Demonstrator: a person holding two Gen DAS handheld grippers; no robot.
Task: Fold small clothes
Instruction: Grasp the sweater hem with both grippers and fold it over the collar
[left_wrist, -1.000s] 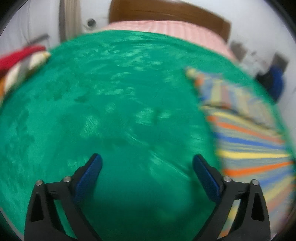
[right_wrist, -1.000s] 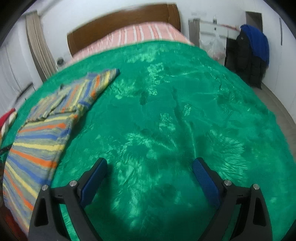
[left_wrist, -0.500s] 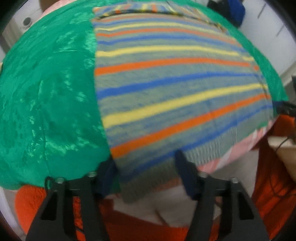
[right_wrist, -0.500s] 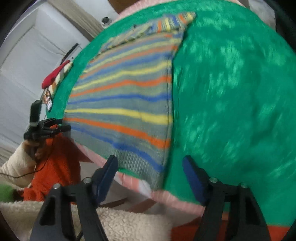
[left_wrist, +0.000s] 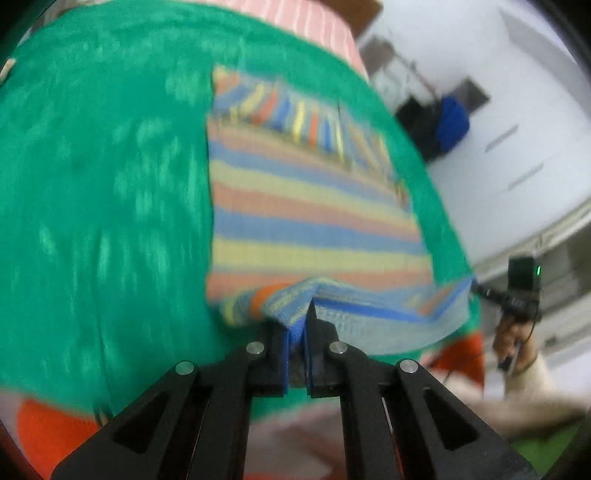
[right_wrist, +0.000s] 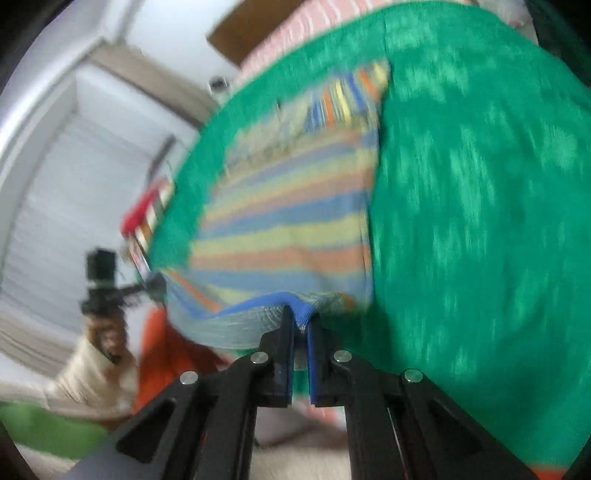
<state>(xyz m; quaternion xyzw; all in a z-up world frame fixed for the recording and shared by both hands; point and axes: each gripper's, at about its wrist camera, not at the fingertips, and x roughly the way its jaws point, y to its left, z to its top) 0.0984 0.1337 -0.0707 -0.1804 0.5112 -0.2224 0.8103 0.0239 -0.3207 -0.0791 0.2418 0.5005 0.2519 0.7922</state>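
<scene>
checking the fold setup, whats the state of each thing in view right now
left gripper: shut on the sweater's near hem
right gripper: shut on the same hem, other corner
striped knit sweater: flat on the blanket, near hem lifted, sleeve folded across the top
green plush blanket: spread over the bed

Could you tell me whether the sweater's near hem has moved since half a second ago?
Yes. The hem lay flat on the green blanket; now it is pinched up off it.
</scene>
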